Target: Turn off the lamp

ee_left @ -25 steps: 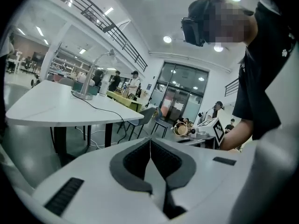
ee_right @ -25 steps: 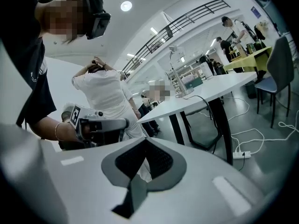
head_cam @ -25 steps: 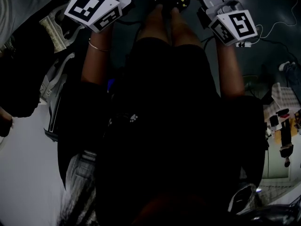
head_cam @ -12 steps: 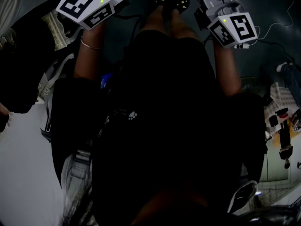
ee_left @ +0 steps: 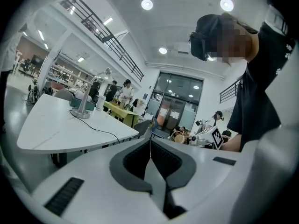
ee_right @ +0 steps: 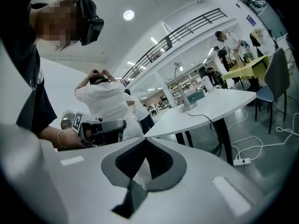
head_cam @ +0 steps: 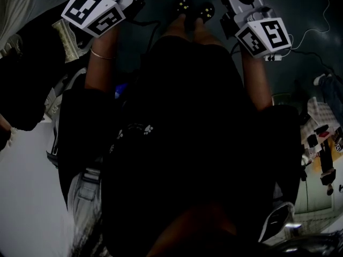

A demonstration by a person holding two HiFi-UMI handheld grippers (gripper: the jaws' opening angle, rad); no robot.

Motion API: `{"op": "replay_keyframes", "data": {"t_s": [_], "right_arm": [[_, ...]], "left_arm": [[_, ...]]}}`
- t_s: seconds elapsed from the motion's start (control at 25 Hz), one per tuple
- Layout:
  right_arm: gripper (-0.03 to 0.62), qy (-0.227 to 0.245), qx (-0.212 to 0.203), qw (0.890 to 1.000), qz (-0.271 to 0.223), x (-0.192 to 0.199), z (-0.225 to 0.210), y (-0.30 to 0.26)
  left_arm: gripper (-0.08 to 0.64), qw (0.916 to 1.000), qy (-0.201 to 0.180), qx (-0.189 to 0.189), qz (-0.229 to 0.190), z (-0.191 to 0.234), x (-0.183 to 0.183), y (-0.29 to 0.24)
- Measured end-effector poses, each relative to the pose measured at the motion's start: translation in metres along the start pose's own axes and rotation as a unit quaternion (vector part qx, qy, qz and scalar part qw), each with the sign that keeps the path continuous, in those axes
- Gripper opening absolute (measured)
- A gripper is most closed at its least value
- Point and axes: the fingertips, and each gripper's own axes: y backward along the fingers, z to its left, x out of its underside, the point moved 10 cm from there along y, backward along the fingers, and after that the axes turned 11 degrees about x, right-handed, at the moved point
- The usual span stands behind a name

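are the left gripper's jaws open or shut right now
Shut. In the left gripper view the left gripper has its jaws meeting along a thin line, with nothing between them.

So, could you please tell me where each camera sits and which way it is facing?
Head view: on the person's head, looking steeply down at their dark torso, forearms and shoes.
Left gripper view: on the left gripper, looking roughly level along its shut jaws at the white table and lamp; torso at right.
Right gripper view: on the right gripper, jaws shut, facing that table; torso at left.
Shared: both gripper views show the lamp, and each shows the other gripper.
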Motion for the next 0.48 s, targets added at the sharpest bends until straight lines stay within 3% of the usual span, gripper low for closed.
{"op": "replay_keyframes", "data": {"t_s": [0.48], "right_arm": [[0.002,0.020,0.021,0.999,-0.024,-0.029,0.006,0.023]], "left_arm": [[0.011,0.9996,0.002,0.015,-0.024,-0.022,-0.013,-0.008]]}}
